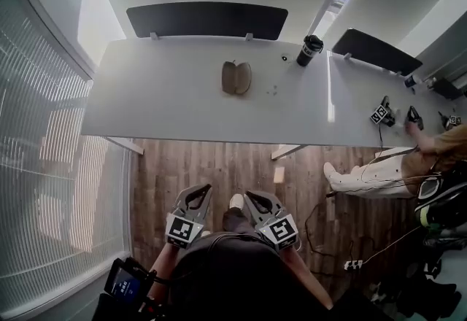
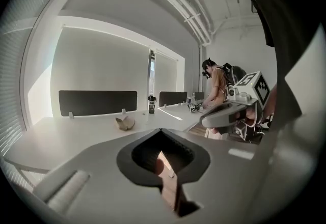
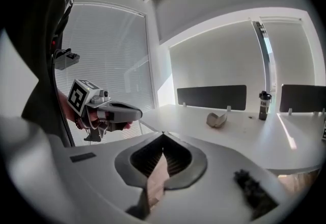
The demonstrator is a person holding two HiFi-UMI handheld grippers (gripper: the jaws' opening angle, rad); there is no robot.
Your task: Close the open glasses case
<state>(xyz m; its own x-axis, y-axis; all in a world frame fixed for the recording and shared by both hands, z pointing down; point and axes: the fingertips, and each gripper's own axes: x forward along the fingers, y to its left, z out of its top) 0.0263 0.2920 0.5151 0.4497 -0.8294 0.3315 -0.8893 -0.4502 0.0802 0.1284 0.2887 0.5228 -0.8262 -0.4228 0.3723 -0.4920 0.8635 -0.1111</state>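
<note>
Two hand-held tools at the ready: the left gripper point(image 1: 201, 192) and the right gripper point(image 1: 254, 198) sit side by side, close in front of the person's body, jaws pointing forward and leaning slightly toward each other. Both pairs of jaws meet at the tips, with nothing between them. Behind each handle, the left forearm point(image 1: 165, 263) and the right forearm point(image 1: 300, 273) run back toward the torso.

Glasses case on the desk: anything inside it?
The glasses case lies open on the white desk. From the head view, nothing can be made out in either half, though it is small and far. In both gripper views its own shell hides part of the inside.
</note>
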